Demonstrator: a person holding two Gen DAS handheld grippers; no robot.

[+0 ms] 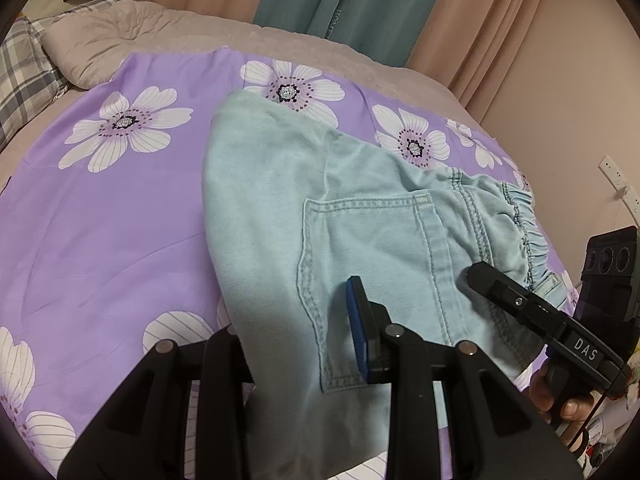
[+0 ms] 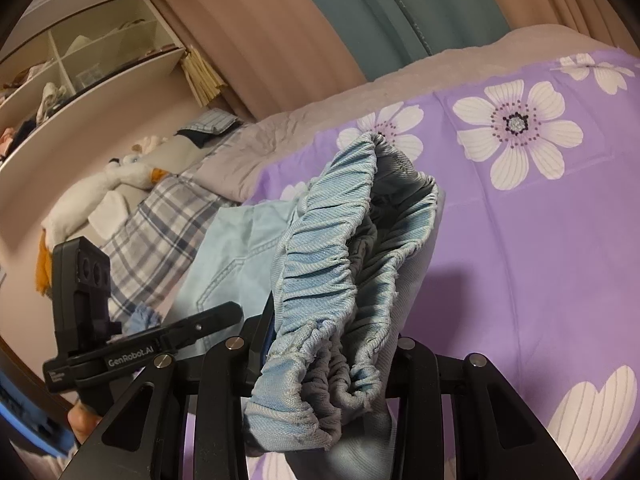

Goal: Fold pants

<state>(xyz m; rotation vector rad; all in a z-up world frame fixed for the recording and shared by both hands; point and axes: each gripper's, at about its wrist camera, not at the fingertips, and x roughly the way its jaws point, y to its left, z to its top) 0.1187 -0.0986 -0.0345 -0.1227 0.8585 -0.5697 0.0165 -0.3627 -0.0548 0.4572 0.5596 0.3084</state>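
A pair of light blue denim pants (image 1: 360,208) is seen across the centre of the left wrist view, spread over a purple bedspread (image 1: 120,220) printed with white flowers. A back pocket (image 1: 360,248) lies face up in the middle of the frame, and the gathered elastic waistband (image 1: 524,232) is bunched toward the right edge. At the bottom centre, the left gripper (image 1: 296,344) is clamped on the denim, the cloth being pinched between its blue-padded finger and the other, which is hidden under the fabric. The right gripper (image 1: 480,280) enters from the lower right of that view, its tip at the cloth below the waistband, with a hand (image 1: 560,400) seen on its handle.

In the right wrist view, the waistband (image 2: 340,280) fills the centre, bunched and held between the right gripper's (image 2: 332,364) fingers, which are closed on it. The left gripper (image 2: 224,312) is visible at the lower left. A plaid pillow (image 2: 160,224) and a plush toy (image 2: 100,192) lie at the left, beneath shelves (image 2: 80,64).
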